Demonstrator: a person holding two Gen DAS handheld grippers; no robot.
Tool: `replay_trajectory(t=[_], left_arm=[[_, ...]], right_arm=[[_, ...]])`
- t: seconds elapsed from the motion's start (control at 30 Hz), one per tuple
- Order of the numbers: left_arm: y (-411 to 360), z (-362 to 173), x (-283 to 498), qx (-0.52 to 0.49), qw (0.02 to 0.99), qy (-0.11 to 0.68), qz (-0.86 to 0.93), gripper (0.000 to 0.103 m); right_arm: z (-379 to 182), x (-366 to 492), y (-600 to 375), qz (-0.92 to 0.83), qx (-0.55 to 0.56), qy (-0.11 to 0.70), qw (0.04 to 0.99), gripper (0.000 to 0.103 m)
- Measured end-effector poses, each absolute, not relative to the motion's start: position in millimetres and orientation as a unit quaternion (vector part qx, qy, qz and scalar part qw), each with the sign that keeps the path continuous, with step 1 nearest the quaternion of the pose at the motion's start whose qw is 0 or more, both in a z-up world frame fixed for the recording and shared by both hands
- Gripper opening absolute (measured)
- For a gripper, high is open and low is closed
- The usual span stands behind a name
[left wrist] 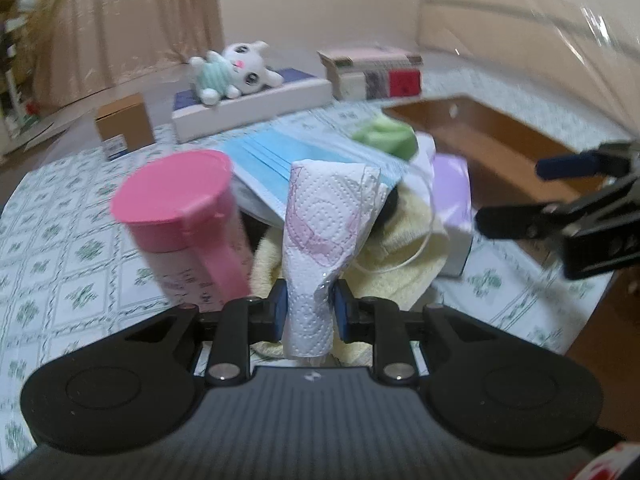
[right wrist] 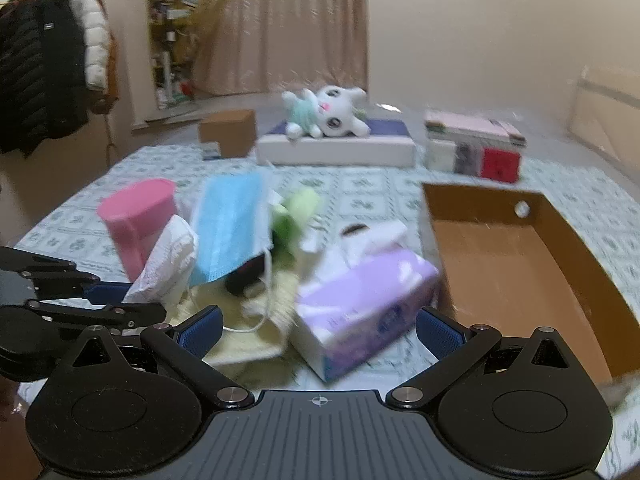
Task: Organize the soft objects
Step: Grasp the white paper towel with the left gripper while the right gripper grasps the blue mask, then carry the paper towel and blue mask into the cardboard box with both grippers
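On the patterned tablecloth (right wrist: 360, 196), amid a heap of soft things beside the pink cup (left wrist: 176, 200), the left gripper (left wrist: 308, 312) pinches a folded paper towel (left wrist: 320, 240), while the right gripper (right wrist: 320, 328) stands wide apart around the purple tissue pack (right wrist: 360, 300) without touching it, near the cardboard box (right wrist: 520, 264).

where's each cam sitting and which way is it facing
Left wrist: on the left claw, looking forward and down at the held tissue; right claw at right edge.
Right wrist: on the open right claw, facing the tissue box; left claw at left.
Shared: pink cup, mask, plush, cardboard tray.
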State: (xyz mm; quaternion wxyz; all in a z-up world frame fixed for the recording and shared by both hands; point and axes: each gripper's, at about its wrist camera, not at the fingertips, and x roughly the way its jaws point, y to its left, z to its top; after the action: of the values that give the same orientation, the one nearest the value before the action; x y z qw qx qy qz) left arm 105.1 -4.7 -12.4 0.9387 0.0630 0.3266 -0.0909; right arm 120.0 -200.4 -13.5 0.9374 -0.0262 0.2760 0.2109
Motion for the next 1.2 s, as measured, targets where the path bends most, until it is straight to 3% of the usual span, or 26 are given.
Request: replay_trajectory(t=[0.3, 0.63, 1.03, 1.1, 1.2], left_arm=[[42.9, 26.2, 78.2, 0.009, 0.953, 0.3, -0.049, 0.022], [80.3, 24.9, 80.2, -0.022, 0.953, 0.301, -0.019, 0.022], [85.0, 8.0, 86.2, -0.043, 0.948, 0.314, -0.025, 0.022], [83.2, 9.0, 85.3, -0.042, 0.949, 0.313, -0.026, 0.022], [78.7, 13.0, 82.5, -0.04, 0.95, 0.31, -0.028, 0.022]], right_arm=[[1.3, 133.4, -151.2, 0.267, -0.068, 0.236, 0.932, 0.101], [-20.1, 162.6, -79.8, 0.306, -0.176, 0.236, 0.905, 0.094], [-51.9, 169.2, -64.4, 0.291, -0.254, 0.248, 0.888, 0.022], [-50.5, 166.6, -66.5, 0.288, -0.254, 0.244, 0.89, 0.005], [-42.2, 159.8, -71.0, 0.283, -0.247, 0.232, 0.897, 0.001]])
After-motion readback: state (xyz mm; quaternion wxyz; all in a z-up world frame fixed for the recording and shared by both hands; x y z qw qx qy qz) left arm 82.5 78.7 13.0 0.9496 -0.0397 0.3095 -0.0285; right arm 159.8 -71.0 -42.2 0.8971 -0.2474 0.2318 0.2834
